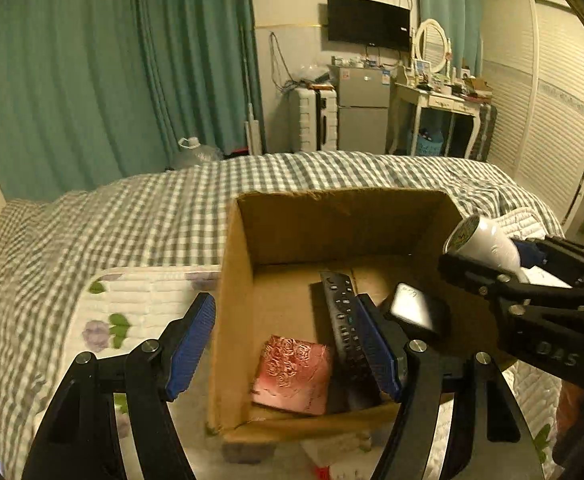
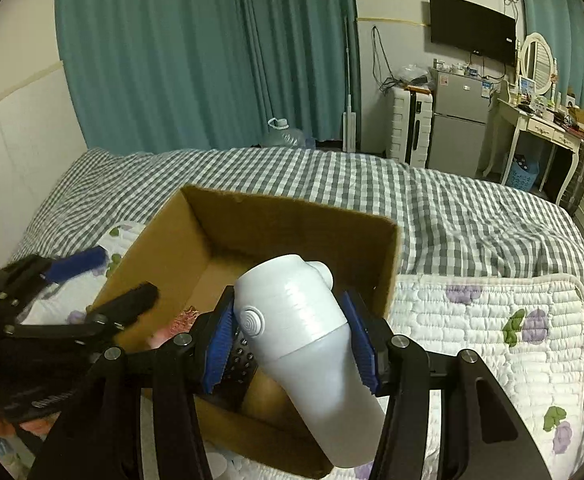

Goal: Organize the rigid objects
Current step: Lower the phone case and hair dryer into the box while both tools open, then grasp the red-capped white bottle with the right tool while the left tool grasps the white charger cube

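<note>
Right fingers [image 2: 227,336] are clamped on the white bottle [image 2: 304,340] over the cardboard box [image 2: 292,216]; left fingers [image 1: 193,340] are spread empty astride its wall, remote [image 1: 342,320] and pink tin [image 1: 292,374] inside.

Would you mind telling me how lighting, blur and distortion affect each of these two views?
Left wrist view: dim yellowish light, fisheye bending at the edges, the pink box in the cardboard box smeared. Right wrist view: cooler light, the white bottle fairly sharp, the left hand-held gripper blurred, black corners.
</note>
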`<control>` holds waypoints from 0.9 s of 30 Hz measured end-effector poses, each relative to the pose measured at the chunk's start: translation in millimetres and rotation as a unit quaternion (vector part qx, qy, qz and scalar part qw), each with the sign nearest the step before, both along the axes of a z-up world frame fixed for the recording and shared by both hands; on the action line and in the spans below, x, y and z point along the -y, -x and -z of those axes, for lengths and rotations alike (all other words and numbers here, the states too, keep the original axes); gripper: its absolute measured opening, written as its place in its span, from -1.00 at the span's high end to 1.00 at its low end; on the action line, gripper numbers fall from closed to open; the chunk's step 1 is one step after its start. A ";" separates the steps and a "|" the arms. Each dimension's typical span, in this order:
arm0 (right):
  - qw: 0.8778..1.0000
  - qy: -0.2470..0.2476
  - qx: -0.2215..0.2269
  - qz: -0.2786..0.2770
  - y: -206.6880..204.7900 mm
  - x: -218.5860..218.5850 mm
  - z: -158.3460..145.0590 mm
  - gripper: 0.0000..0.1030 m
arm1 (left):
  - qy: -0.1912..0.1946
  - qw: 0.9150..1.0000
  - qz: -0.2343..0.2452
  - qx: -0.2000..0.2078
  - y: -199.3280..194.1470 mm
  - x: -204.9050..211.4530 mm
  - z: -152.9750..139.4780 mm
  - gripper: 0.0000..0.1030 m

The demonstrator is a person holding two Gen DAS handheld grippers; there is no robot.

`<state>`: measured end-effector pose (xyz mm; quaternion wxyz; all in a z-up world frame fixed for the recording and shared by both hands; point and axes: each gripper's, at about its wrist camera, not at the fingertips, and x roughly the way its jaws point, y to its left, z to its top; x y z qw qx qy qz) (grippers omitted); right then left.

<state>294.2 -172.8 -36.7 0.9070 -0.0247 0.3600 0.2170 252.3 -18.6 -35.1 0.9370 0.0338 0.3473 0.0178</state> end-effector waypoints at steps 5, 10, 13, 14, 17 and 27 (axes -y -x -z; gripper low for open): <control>1.000 0.001 0.003 0.011 4.6 -2.0 2.0 -0.66 | 0.008 1.000 -0.009 0.010 18.2 -9.0 -12.3 -0.42; 1.000 -0.008 0.021 0.021 28.1 11.4 -12.8 -0.66 | 0.019 0.999 -0.024 0.009 43.7 -22.6 -16.4 -0.42; 0.999 -0.002 0.038 0.015 56.6 18.0 -24.5 -0.67 | 0.024 0.999 -0.032 0.006 62.7 -30.7 -16.0 -0.42; 0.999 0.001 0.042 0.011 64.7 18.8 -27.5 -0.66 | 0.025 0.999 -0.035 0.005 68.7 -33.5 -15.3 -0.42; 0.998 0.010 0.053 -0.009 92.0 18.5 -31.7 -0.67 | 0.027 0.999 -0.042 0.001 87.1 -39.4 -11.9 -0.43; 0.991 0.089 0.029 -0.096 125.0 -36.1 51.4 -0.66 | 0.016 0.997 -0.062 -0.043 129.2 -46.9 49.6 -0.43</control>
